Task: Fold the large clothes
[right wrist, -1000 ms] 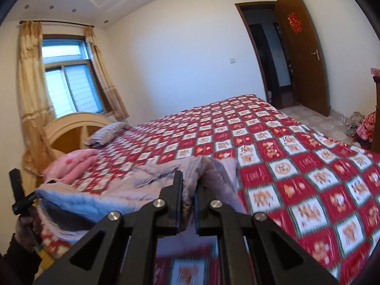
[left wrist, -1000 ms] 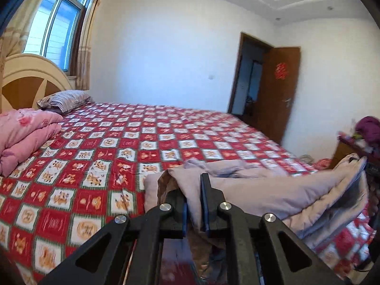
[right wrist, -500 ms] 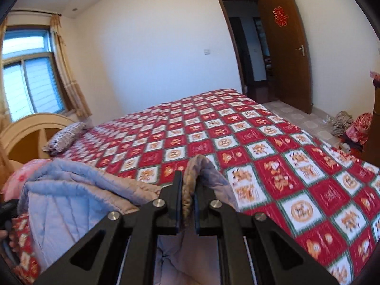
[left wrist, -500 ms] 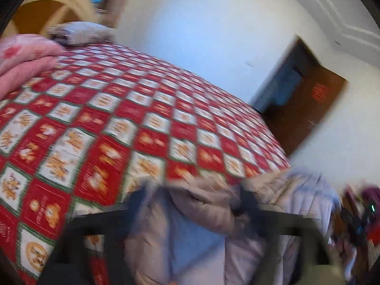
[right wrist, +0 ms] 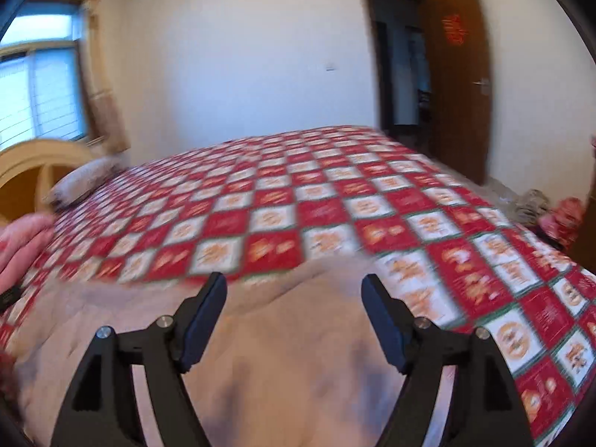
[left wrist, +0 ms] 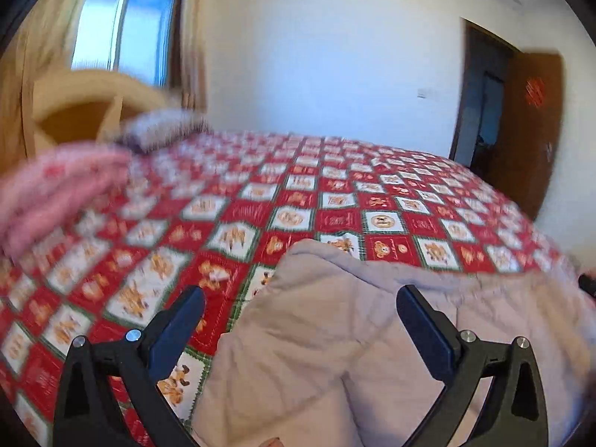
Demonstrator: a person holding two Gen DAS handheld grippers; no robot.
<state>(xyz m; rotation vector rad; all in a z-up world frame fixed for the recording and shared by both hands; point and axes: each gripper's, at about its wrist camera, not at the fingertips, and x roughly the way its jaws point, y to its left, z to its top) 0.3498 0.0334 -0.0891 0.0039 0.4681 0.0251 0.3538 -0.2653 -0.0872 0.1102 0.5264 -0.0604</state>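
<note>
A large beige quilted garment point(left wrist: 335, 342) lies spread on the near part of the bed; in the right wrist view it shows as a wide blurred sheet point(right wrist: 283, 354). My left gripper point(left wrist: 300, 305) stands wide open just above the garment's left far corner, its pads clear of the cloth. My right gripper point(right wrist: 294, 294) hovers over the garment's far edge with its jaws opening, and nothing is pinched between them. The cloth lies below both pairs of fingers, not in them.
The bed carries a red and white patchwork cover point(left wrist: 335, 201) point(right wrist: 335, 201). Folded pink bedding point(left wrist: 56, 186) and a grey pillow point(left wrist: 164, 130) lie by the wooden headboard point(left wrist: 85, 104). A brown door point(right wrist: 458, 74) stands open at the far right; clothes lie on the floor point(right wrist: 558, 216).
Both grippers were shut on bunched folds of the garment held up above the bed. They have moved down and let go, and the garment now lies flat on the bed.
</note>
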